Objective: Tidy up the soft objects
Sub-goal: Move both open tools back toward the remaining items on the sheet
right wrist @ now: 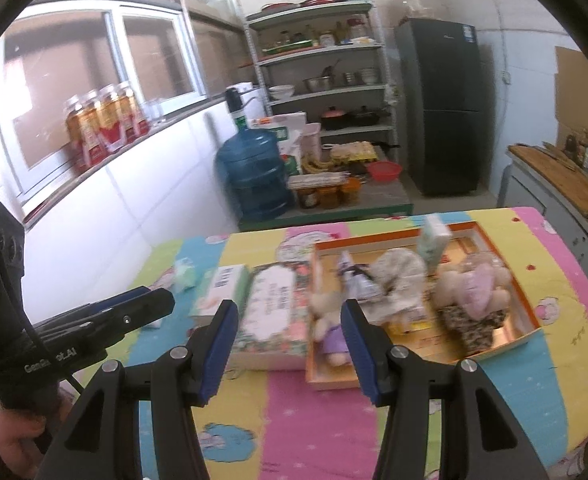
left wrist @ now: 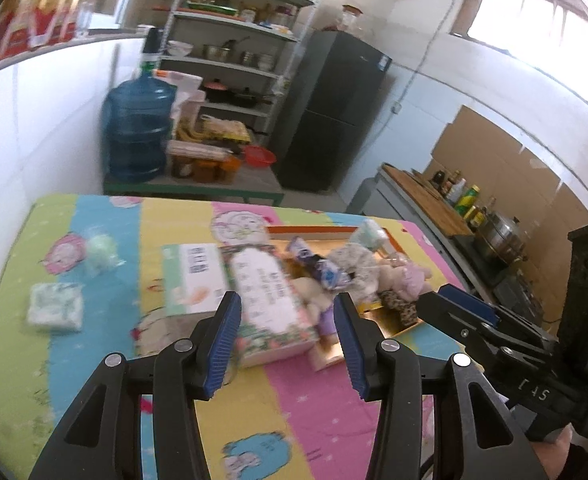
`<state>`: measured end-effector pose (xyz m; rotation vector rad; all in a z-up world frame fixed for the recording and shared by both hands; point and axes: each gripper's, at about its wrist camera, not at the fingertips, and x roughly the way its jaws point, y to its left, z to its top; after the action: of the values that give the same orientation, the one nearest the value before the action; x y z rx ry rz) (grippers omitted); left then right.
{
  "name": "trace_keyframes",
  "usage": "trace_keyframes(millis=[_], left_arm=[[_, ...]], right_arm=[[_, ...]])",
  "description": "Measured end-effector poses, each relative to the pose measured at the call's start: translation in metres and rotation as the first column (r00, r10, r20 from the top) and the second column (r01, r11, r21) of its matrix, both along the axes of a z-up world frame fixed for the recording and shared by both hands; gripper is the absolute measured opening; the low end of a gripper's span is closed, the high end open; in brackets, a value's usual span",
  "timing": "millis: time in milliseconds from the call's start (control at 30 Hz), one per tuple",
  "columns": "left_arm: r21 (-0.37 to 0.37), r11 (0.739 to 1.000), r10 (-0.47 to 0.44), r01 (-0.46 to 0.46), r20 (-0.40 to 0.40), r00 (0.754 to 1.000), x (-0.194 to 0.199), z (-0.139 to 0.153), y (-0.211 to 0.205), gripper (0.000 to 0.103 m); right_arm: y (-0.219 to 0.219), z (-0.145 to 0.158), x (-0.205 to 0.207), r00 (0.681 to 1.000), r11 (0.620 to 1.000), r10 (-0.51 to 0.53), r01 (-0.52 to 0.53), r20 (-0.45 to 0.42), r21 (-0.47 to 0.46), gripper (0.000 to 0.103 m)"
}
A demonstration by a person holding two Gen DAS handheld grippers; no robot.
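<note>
Here the soft things are split between two places on the striped tablecloth (right wrist: 326, 412): a shallow orange tray (right wrist: 514, 288) already holds a heap of plush toys, among them a small bear in a purple dress (right wrist: 328, 320) at its near left corner and a pinkish plush animal (right wrist: 478, 288) toward its right side, while two flat tissue boxes (right wrist: 270, 312) lie side by side just left of the tray. Further left, seen from the left wrist, a wrapped tissue pack (left wrist: 56, 306) and a pale green fluffy thing (left wrist: 101, 254) sit well apart from the tray. The left gripper (left wrist: 286, 344) and the right gripper (right wrist: 290, 348) both hang above the near edge of the table with jaws parted and nothing between the blue pads. To judge by their look, everything here is light and yielding. The plush toys would squash under the pads, so a pinch across the body or belly seems safer than one on a thin limb. The tissue pack looks wrapped in smooth film and may slide, so a squeeze across its short side, deep in the jaws, seems best. The boxes are stiffer; taking one across its narrow width would keep it from tilting. The fluffy green thing is blurred, and its shape is hard to tell.
</note>
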<state>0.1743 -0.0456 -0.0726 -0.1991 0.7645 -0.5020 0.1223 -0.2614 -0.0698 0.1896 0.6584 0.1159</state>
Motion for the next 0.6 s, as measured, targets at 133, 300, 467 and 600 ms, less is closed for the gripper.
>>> trace_keyframes(millis=[133, 300, 467, 600], left_arm=[[0.000, 0.999, 0.043, -0.043, -0.002, 0.999, -0.007, -0.003, 0.030, 0.050], [0.001, 0.995, 0.098, -0.098, -0.006, 0.995, -0.016, -0.007, 0.067, 0.050], [0.006, 0.987, 0.160, -0.160, -0.017, 0.987, -0.023, -0.016, 0.105, 0.050], [0.008, 0.979, 0.205, -0.204, -0.031, 0.978, -0.025, -0.024, 0.127, 0.050]], right_arm=[[0.030, -0.002, 0.000, 0.999, 0.999, 0.046, -0.046, -0.002, 0.004, 0.053], [0.069, -0.005, 0.000, 0.994, 0.994, 0.110, -0.110, -0.006, 0.003, 0.053], [0.105, -0.009, 0.003, 0.985, 0.985, 0.174, -0.174, -0.016, -0.001, 0.053], [0.127, -0.013, 0.007, 0.976, 0.976, 0.216, -0.217, -0.030, -0.004, 0.053]])
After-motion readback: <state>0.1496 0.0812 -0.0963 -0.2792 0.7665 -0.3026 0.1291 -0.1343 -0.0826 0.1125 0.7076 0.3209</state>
